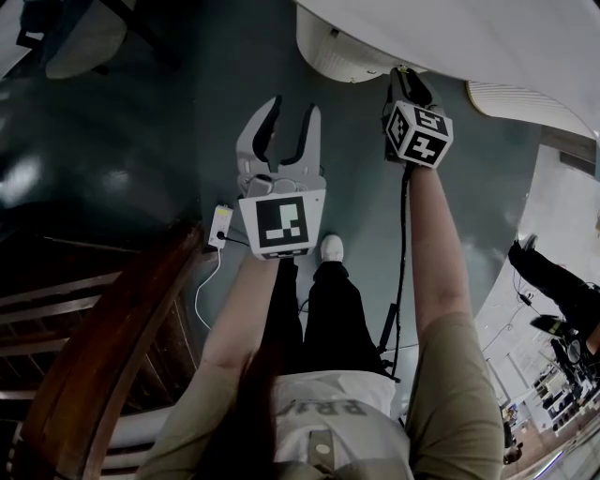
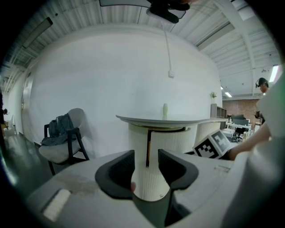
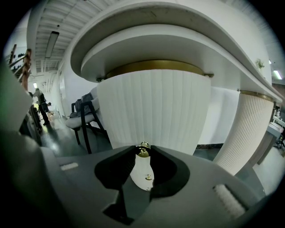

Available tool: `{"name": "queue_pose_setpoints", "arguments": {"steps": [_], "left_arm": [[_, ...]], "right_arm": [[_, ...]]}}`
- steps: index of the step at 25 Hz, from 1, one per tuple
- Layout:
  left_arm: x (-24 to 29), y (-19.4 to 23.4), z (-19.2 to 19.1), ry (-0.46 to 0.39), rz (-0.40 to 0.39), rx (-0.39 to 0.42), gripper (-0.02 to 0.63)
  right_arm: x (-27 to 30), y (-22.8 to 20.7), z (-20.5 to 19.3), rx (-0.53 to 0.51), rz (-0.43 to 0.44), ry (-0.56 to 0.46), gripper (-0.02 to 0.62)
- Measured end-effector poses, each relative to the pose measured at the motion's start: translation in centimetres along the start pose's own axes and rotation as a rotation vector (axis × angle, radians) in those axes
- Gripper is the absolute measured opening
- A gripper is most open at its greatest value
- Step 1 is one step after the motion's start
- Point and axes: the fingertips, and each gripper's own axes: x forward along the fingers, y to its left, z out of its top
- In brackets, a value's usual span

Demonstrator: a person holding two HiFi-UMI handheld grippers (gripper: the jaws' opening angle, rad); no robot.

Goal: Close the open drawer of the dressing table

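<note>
Head view: left gripper [image 1: 292, 120], white plastic with two dark-padded jaws spread wide, empty, held short of the dressing table [image 1: 469, 28]. Right gripper [image 1: 409, 89] meets the table's curved, ribbed white drawer [image 1: 339, 52].

Left gripper view: nothing between the jaws. One dark-framed chair [image 2: 62, 144] stands left of the table.

Right gripper view: jaws pinched on one round brass knob [image 3: 143, 152] on the drawer front, under the table's top.

Ahead at right, under the counter [image 3: 178, 26]: drawer [image 3: 153, 107], with knob [image 3: 143, 151] between the fingers of the right gripper [image 1: 407, 82], touching both. Left of it, further back, over floor: left gripper [image 1: 289, 117]. Far left: chair [image 2: 62, 142]. On the counter: vase [image 2: 165, 110].
</note>
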Motion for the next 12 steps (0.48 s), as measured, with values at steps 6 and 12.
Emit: {"name": "queue_pose_setpoints", "arguments": {"steps": [6, 12], "left_arm": [[0.41, 0.14, -0.38, -0.001, 0.002, 0.001, 0.178], [0.93, 0.18, -0.83, -0.003, 0.004, 0.003, 0.178]], "right_arm": [[0.55, -0.06, 0.25, -0.001, -0.001, -0.007, 0.106], [1.06, -0.21, 0.55, -0.001, -0.002, -0.021, 0.106]]}}
